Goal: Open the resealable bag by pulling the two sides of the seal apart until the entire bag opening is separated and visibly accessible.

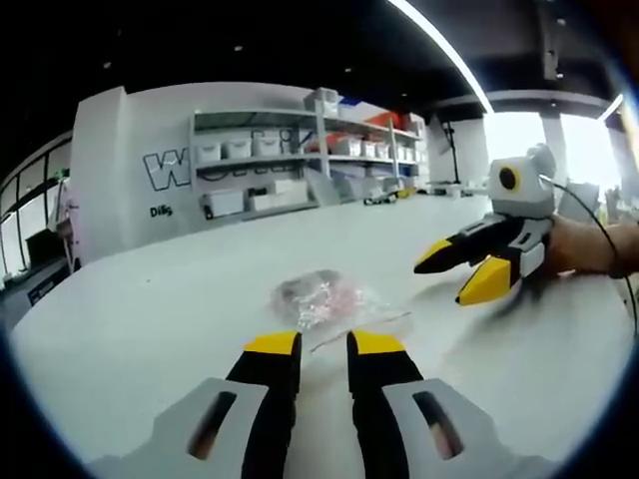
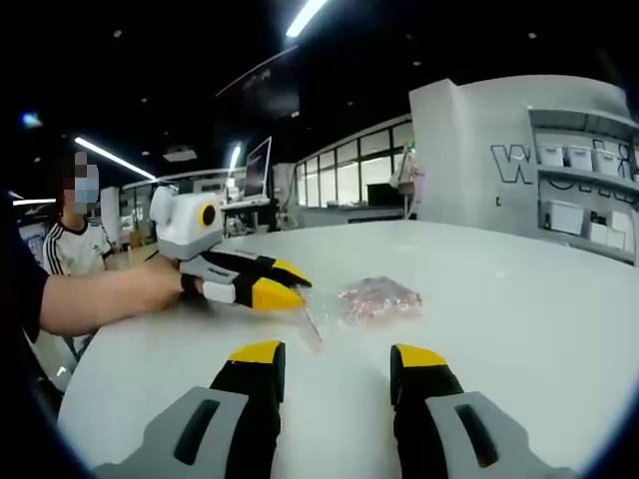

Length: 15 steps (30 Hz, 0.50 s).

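A clear resealable bag [image 1: 318, 297] with pinkish contents lies flat on the white table [image 1: 150, 319], between the two grippers. In the left gripper view, the left gripper [image 1: 324, 344] hovers just short of the bag, its yellow-tipped jaws a little apart and holding nothing. The right gripper [image 2: 335, 352] has its jaws set wide apart, also empty, near the bag. The bag's seal looks closed, though the plastic is too blurred to be sure.
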### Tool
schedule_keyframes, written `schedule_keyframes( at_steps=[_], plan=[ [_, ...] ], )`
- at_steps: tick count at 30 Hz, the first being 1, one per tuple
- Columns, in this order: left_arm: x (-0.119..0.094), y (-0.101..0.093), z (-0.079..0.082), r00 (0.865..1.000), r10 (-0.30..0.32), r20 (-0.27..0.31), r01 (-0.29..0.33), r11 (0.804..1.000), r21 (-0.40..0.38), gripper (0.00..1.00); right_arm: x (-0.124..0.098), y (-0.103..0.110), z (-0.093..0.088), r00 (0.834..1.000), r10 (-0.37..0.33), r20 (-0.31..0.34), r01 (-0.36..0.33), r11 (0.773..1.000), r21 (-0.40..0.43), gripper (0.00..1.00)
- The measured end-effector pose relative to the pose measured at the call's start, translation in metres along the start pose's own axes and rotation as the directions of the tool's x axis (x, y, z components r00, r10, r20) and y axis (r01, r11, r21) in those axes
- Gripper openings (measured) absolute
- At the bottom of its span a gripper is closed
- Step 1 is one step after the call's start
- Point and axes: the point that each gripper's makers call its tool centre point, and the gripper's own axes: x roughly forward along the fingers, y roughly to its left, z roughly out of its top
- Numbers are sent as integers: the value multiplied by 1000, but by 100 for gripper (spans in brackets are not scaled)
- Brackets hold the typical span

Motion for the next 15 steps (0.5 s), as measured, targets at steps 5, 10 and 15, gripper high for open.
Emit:
schedule_keyframes(
  at_steps=[5,10,15],
  plan=[
    [0,1,-1,1000,1,-5,-1,1000,-11,16,0,0,0,1000,0,-2,0,1000,-1,40],
    [0,-2,-1,1000,-5,-3,5,1000,-15,13,0,0,0,1000,0,-2,0,1000,-1,40],
    [0,-3,-1,1000,-16,-3,16,1000,-18,9,0,-1,0,1000,-1,-2,1,1000,-1,40]
  ],
)
